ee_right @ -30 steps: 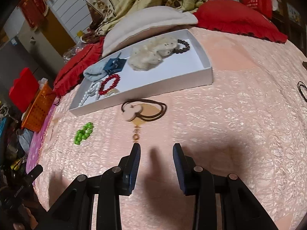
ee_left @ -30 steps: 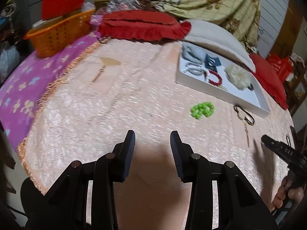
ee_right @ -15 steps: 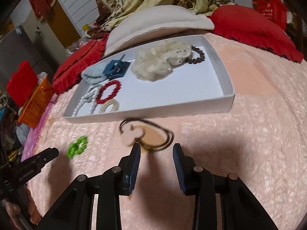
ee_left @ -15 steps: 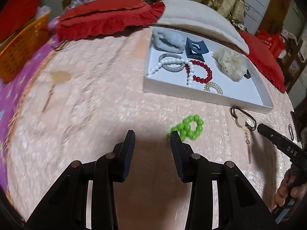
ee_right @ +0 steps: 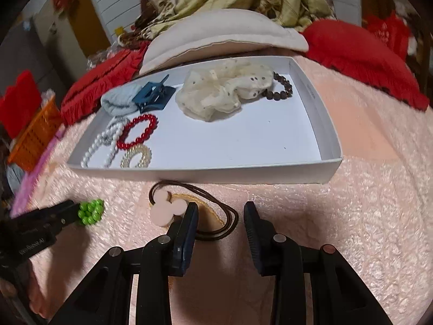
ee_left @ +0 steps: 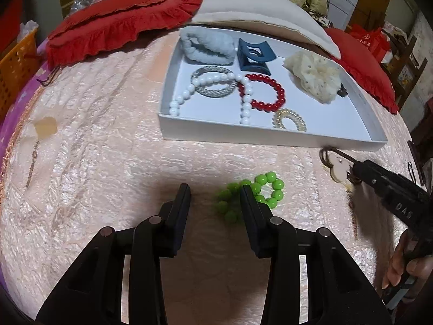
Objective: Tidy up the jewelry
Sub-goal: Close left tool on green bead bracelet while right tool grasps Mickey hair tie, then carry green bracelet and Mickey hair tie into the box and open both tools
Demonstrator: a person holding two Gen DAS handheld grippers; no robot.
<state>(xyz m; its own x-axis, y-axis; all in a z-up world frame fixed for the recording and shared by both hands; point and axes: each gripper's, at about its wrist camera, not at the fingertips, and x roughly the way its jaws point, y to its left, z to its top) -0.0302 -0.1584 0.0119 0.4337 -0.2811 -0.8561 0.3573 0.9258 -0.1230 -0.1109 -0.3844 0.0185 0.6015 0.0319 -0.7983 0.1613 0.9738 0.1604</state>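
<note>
Here the left gripper [ee_left: 213, 203] hung over the pink crinkled bedspread [ee_left: 108, 162] with its fingers set apart at a middling gap and nothing between the pads, while the green round-bead bracelet [ee_left: 254, 195] lay bunched on the bed just at its right finger, partly hidden behind that fingertip. The right gripper [ee_right: 220, 216] stood the same way, fingers parted and empty, with the brown cord hair tie with a pale pink three-lobed charm [ee_right: 173, 208] lying at about ten o'clock from its tips, one loop of cord reaching in between the fingers. The shallow white cardboard tray [ee_right: 203, 174] sat at twelve o'clock beyond both, already holding a red bead bracelet [ee_left: 263, 92], a white pearl string [ee_left: 213, 81], a blue claw clip [ee_left: 254, 57] and a cream fabric scrunchie [ee_right: 222, 89]. To do the pick well, the left gripper probably needed to shift toward three o'clock so the bead cluster sat centred between the fingers, then descend and close on several beads at once, since round beads would likely roll out of a glancing pinch. The right gripper would do better to take the charm than the thin cord.
</note>
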